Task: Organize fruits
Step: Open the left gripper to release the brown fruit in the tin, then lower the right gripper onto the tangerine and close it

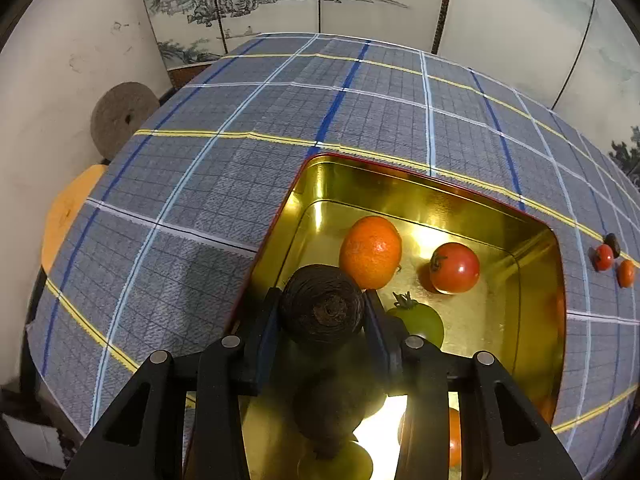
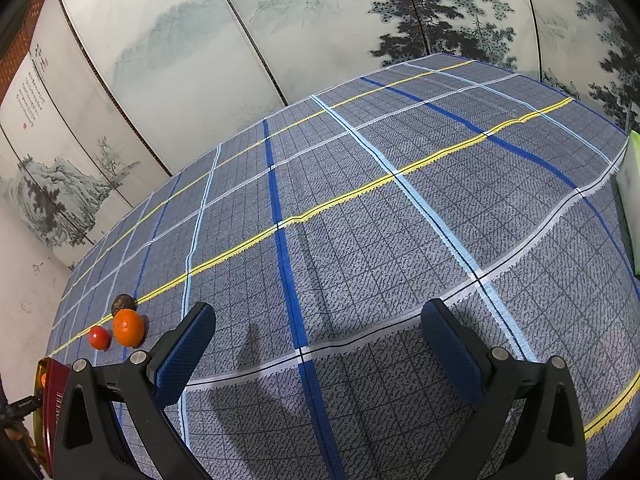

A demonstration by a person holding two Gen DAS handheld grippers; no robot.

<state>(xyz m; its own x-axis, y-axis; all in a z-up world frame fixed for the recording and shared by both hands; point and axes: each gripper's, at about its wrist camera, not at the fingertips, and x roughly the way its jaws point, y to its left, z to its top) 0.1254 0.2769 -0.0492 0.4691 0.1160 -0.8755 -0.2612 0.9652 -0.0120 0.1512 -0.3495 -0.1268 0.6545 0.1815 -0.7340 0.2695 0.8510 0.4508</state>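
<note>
My left gripper (image 1: 322, 304) is shut on a dark brown wrinkled fruit (image 1: 322, 308) and holds it over the near left part of a gold tin tray with a red rim (image 1: 532, 320). In the tray lie an orange (image 1: 370, 252), a red tomato (image 1: 455, 268) and a green tomato (image 1: 424, 322). More fruit shows under the gripper, partly hidden. Three fruits lie on the cloth right of the tray: a red tomato (image 2: 99, 337), an orange (image 2: 128, 327) and a dark fruit (image 2: 123, 304). My right gripper (image 2: 318, 340) is open and empty above the plaid cloth.
A blue-grey plaid cloth (image 2: 360, 220) covers the table. A painted folding screen (image 2: 200, 40) stands behind it. A round stone disc (image 1: 120, 118) and an orange stool (image 1: 66, 212) are left of the table. A pale green box (image 2: 632, 200) sits at the right edge.
</note>
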